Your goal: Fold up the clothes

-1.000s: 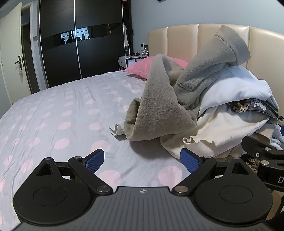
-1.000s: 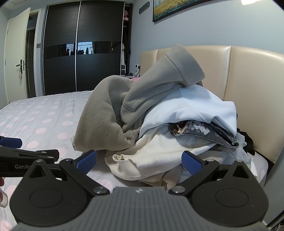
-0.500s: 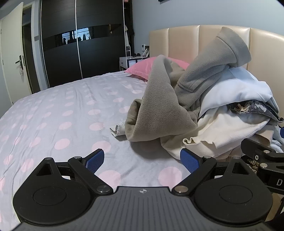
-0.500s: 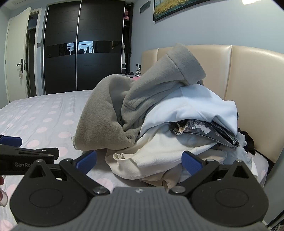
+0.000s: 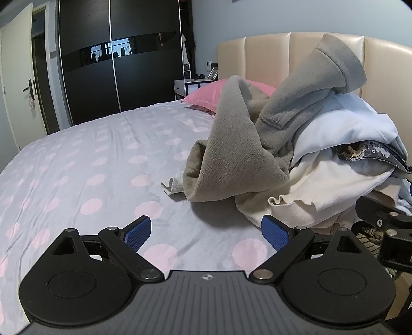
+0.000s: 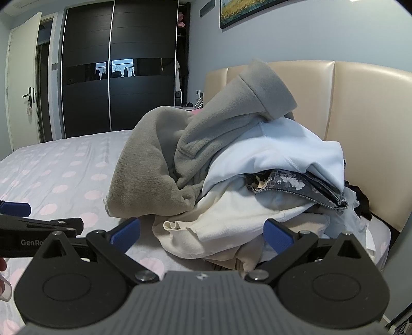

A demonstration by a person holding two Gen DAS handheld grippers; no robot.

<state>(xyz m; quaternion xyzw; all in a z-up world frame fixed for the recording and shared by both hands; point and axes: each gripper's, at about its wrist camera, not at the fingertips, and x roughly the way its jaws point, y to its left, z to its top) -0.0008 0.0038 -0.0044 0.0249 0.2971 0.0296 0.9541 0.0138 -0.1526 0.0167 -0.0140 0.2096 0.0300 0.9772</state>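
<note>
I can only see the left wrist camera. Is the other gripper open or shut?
Observer: The right gripper is open and holds nothing. It points at the pile.
Operator: Is anything hiding behind the pile?
Observer: Yes, a black garment lies between the pile and the headboard.
Operator: What's on the wall up there?
Observer: A painting hangs above the headboard.

Fuzzy grey fleece (image 5: 239, 154) — glossy padded headboard (image 6: 360, 123) — smooth dotted cotton sheet (image 5: 103, 159).
</note>
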